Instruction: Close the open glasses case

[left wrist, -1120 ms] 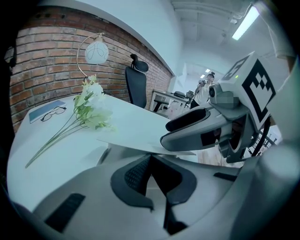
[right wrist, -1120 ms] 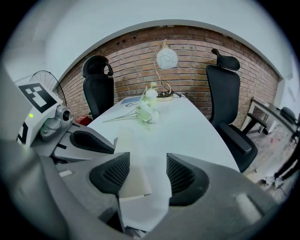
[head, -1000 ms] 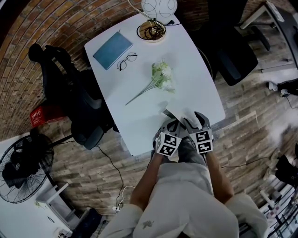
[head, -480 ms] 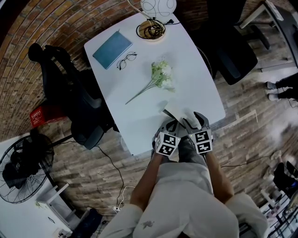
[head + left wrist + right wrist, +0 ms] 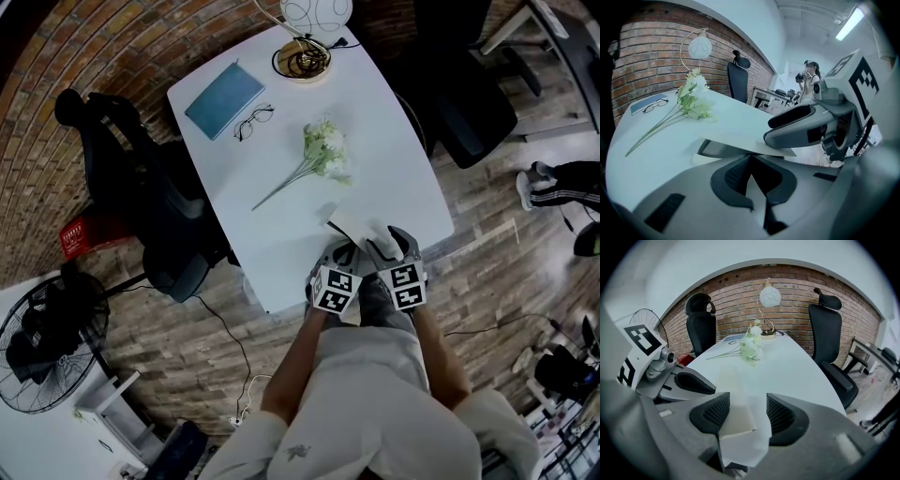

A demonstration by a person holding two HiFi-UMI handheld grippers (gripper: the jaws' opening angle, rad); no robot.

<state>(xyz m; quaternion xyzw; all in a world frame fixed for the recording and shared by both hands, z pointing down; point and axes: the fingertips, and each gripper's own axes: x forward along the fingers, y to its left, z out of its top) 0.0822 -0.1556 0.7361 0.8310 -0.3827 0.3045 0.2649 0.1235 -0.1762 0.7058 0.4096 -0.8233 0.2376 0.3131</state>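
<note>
From the head view we see the case [image 5: 357,228] at the near edge of the table [image 5: 394,169], well on our side of the flowers [image 5: 323,155]. The left gripper [image 5: 344,249] and right gripper [image 5: 396,240] are side by side right at it. Beyond the flowers lie glasses [image 5: 255,122] and a book [image 5: 225,100], and past those a lamp [image 5: 319,14].

In the left gripper view the jaws are closed tip to tip just under the near edge of the lid [image 5: 740,144], which juts out flat above the case's dark inside. The right gripper sits over that lid, on the side away from the flowers.

In the right gripper view the jaws stand wide, and the pale case shows in the gap on our side of the flowers. Its left edge meets the left pad [image 5: 712,412], though we cannot make out whether either pad presses on it.
</note>
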